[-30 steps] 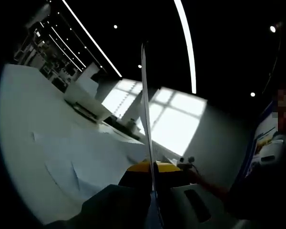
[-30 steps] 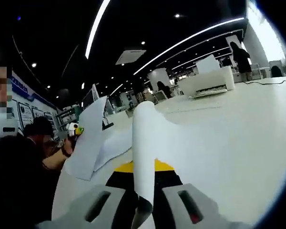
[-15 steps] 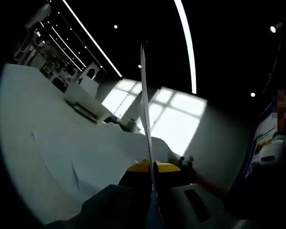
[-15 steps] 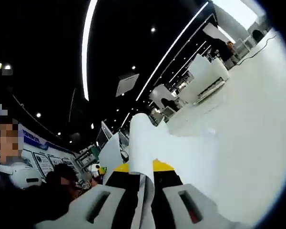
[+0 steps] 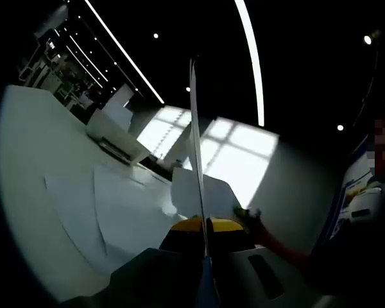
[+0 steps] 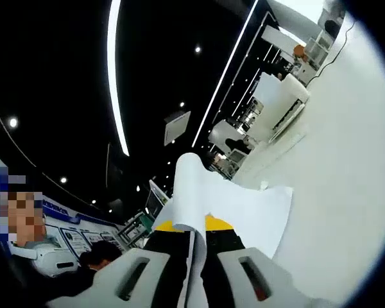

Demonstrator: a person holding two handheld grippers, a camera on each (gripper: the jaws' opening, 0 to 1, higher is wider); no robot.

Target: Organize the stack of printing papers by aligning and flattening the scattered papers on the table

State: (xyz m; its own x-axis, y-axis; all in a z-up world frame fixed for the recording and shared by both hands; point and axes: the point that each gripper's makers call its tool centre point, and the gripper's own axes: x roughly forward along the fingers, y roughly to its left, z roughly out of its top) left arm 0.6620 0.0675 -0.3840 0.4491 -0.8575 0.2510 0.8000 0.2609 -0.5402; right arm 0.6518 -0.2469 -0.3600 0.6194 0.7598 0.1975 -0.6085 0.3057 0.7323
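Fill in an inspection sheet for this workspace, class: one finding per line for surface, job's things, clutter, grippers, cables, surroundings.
Surface: white table, broad and pale.
Job's things: loose sheets lying overlapped, unaligned; lifted paper curling over.
Clutter: white printer at the table's far side.
Grippers: left gripper shut on an edge-on paper sheet; right gripper shut on the lifted paper.
Cables: dark cable on a far table.
Surroundings: dark ceiling, light strips.

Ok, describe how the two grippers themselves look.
Left gripper: two broad grey jaws, one with a slot, on a black body with a yellow band. Right gripper: pale grey jaws, each slotted, with the same black body and yellow band. No cables or sleeves visible.
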